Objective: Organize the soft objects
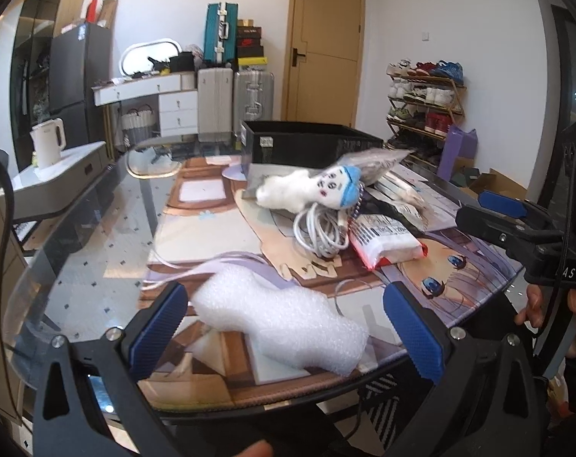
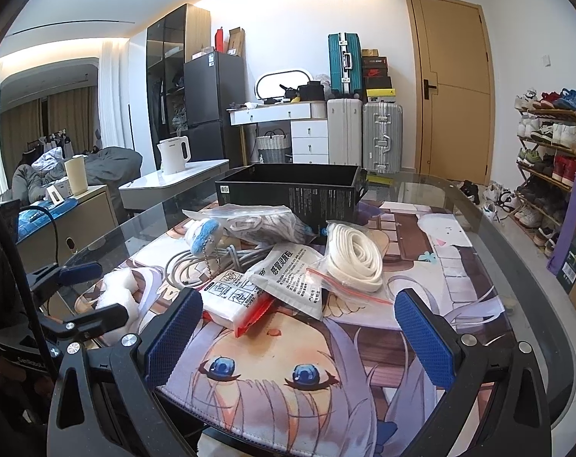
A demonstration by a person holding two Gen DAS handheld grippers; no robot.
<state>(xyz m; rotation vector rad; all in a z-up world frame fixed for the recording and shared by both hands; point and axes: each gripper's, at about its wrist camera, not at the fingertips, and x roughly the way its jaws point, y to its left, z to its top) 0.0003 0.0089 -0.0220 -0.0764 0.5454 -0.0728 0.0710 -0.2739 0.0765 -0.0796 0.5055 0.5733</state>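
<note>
A white foam piece point(image 1: 284, 320) lies on the anime mat between the open jaws of my left gripper point(image 1: 288, 327), not clamped; it also shows in the right wrist view point(image 2: 120, 285). Beyond it a white plush toy with a blue cap point(image 1: 310, 190) rests on a coiled white cable point(image 1: 318, 232) beside a red-edged packet point(image 1: 386, 243). An open black box point(image 1: 307, 144) stands at the back. My right gripper point(image 2: 299, 335) is open and empty over the mat, near packets point(image 2: 288, 282) and a bagged white strap point(image 2: 354, 259).
The round glass table point(image 1: 82, 251) has its edge close on the left and front. A shoe rack point(image 2: 550, 141) stands at the right, suitcases point(image 2: 364, 133) and a door behind, a kettle point(image 2: 173, 154) on a side cabinet at the left.
</note>
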